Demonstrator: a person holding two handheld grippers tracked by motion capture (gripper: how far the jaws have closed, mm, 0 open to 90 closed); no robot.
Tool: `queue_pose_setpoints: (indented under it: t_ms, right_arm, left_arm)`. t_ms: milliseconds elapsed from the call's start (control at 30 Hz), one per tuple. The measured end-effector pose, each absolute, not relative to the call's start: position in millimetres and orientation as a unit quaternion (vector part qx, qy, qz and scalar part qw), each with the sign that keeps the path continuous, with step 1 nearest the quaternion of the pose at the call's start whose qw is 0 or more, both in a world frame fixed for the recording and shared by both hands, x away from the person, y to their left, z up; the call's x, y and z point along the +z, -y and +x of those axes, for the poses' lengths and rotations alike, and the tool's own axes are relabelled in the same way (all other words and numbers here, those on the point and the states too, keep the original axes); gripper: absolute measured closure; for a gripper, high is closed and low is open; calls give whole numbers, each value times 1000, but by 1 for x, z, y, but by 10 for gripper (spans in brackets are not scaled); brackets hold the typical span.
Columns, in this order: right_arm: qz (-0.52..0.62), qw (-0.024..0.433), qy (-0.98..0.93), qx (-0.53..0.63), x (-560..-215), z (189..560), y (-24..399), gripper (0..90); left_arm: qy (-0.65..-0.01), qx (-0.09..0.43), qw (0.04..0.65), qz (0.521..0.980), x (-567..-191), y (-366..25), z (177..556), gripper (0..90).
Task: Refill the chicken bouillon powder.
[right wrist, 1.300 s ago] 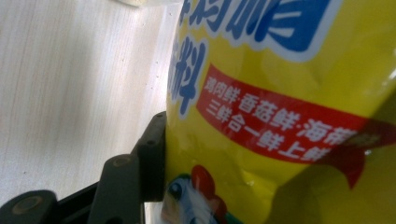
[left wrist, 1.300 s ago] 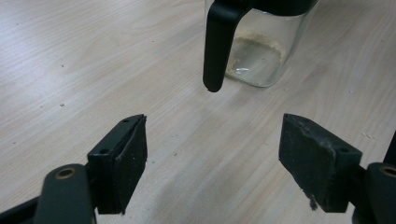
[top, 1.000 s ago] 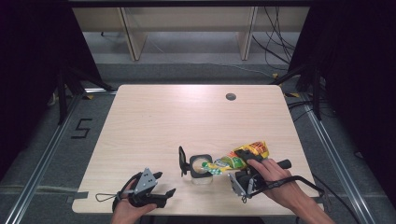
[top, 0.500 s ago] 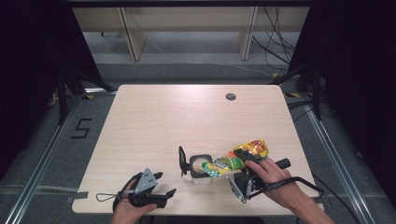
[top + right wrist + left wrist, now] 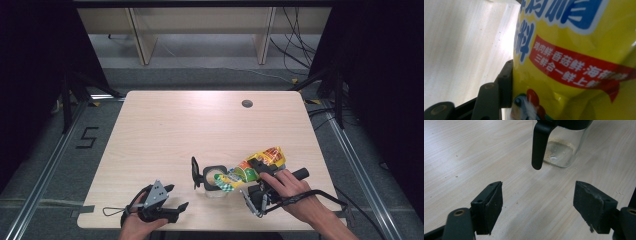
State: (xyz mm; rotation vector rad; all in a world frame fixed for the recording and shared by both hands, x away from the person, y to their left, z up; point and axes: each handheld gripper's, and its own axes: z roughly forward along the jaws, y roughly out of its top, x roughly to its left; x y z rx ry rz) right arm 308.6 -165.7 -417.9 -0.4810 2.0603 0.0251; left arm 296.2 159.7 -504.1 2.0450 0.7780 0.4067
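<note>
**Seasoning packet tipped over glass jar, right gripper**

- Right gripper (image 5: pixel 254 176): jaws closed on the yellow seasoning packet (image 5: pixel 252 168); in the right gripper view one jaw pad presses flat against the packet's (image 5: pixel 574 57) printed side.
- Packet: long axis runs from the gripper down-left toward the jar, the lower end over the jar's mouth, the far end raised behind the gripper.
- Glass jar (image 5: pixel 215 181): upright, just ahead of the right gripper, black lid (image 5: pixel 194 173) swung open to its far side. Contents: a thin layer of pale powder on the bottom (image 5: pixel 557 150).
- Left gripper (image 5: pixel 172 197): jaws wide apart, holding nothing, resting low on the table (image 5: pixel 175 130), the jar ahead of it, near but apart.
- Nearer hand to jar: the right.
</note>
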Motion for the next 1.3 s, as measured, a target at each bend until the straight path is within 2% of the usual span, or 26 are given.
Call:
queue_pose_setpoints:
  t_ms: [633, 867, 1300]
  right_arm:
    - [-253, 503, -827, 2, -421, 312, 153, 482]
    - [-251, 499, -829, 1, -423, 312, 149, 482]
    - [-241, 521, -819, -5, -430, 312, 145, 483]
  left_arm:
    - [-310, 169, 438, 827, -505, -160, 297, 232]
    - [-317, 164, 446, 821, -506, -158, 296, 232]
    - [-311, 164, 439, 827, -505, -160, 296, 233]
